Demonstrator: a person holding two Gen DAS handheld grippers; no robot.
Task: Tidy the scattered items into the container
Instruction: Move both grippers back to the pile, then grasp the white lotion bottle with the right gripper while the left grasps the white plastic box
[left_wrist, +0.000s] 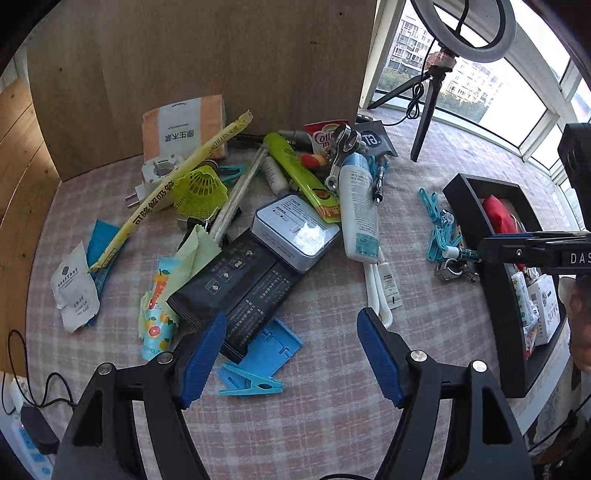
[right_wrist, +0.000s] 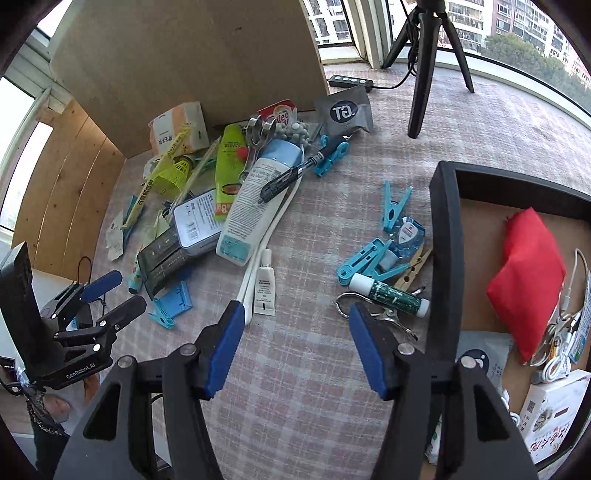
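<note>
Sorting has barely begun, judging by the spread: the black tray (right_wrist: 445, 236) holds a red pouch (right_wrist: 524, 280), cables and small boxes, while the main heap lies well left of it, around a white lotion bottle (right_wrist: 255, 206). Left gripper (left_wrist: 291, 354) and right gripper (right_wrist: 295, 350) both hover spread wide, empty; clothespins (right_wrist: 369, 258) and a green-labelled tube (right_wrist: 391, 293) sit just beside the tray.

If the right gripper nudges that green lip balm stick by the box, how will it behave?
The green lip balm stick looks like a smooth cylinder lying on its side, so it will probably roll. It seems rigid and light. It rests against a metal clip, which may stop it.
</note>
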